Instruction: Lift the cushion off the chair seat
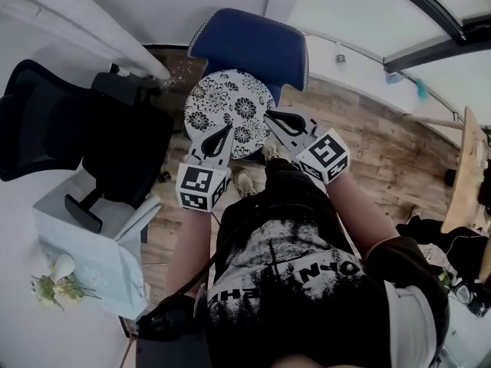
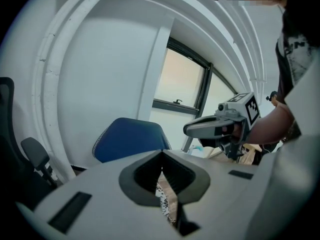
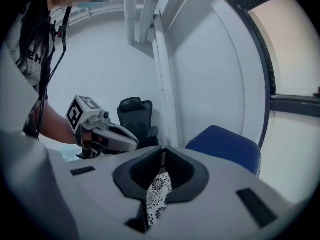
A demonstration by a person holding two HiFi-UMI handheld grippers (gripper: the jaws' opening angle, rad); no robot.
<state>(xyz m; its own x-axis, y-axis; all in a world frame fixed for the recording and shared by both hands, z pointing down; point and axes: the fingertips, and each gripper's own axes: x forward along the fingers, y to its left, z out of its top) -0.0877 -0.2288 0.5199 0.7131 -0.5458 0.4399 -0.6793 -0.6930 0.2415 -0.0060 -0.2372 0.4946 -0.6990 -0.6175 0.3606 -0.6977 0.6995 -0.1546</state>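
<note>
A round cushion (image 1: 230, 107) with a black-and-white flower print lies on the seat of a blue chair (image 1: 249, 44). My left gripper (image 1: 225, 134) hovers over the cushion's near-left edge and my right gripper (image 1: 270, 116) over its near-right edge. Both are shut with nothing between the jaws. In the left gripper view the tips (image 2: 162, 153) meet, the cushion (image 2: 163, 196) shows below them, and the right gripper (image 2: 191, 130) sits to the right. In the right gripper view the tips (image 3: 164, 150) meet above the cushion (image 3: 157, 194).
A black office chair (image 1: 46, 121) stands at the left, close to the blue chair. Below it is a white box (image 1: 84, 244) with flowers (image 1: 54, 282). A wood floor (image 1: 368, 144) lies to the right, with wooden furniture (image 1: 468, 175) at the far right.
</note>
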